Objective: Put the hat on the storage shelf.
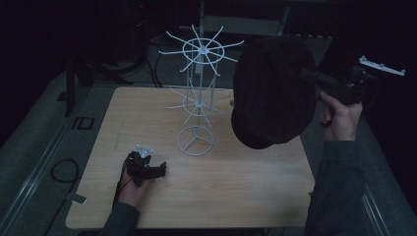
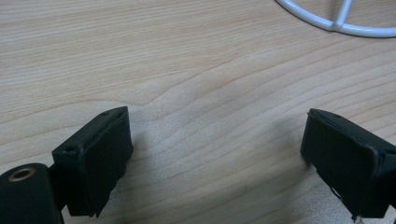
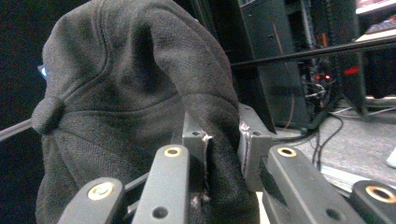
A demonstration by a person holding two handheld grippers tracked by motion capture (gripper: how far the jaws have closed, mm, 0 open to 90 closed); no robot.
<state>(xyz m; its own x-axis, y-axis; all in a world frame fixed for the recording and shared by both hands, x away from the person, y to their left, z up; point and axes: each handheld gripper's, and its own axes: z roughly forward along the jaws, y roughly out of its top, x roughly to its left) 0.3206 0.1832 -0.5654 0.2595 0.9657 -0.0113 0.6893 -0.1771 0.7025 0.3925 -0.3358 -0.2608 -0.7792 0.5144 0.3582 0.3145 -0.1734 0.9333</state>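
Note:
A dark grey cap (image 1: 273, 91) hangs in the air above the table's right side, held up by my right gripper (image 1: 307, 76), which is shut on its edge. In the right gripper view the cap (image 3: 126, 93) has a fold of cloth pinched between the jaws of my right gripper (image 3: 223, 140). A white wire rack (image 1: 199, 96) with two tiers of spoke arms stands at the middle of the wooden table (image 1: 221, 191). My left gripper (image 1: 160, 169) rests low near the table's front left, open with nothing in it; its fingers (image 2: 100, 158) stand wide apart over bare wood.
The rack's round wire base (image 2: 336, 21) lies just ahead of my left gripper. Dark equipment, stands and cables surround the table at the back. Grey floor borders the table on both sides.

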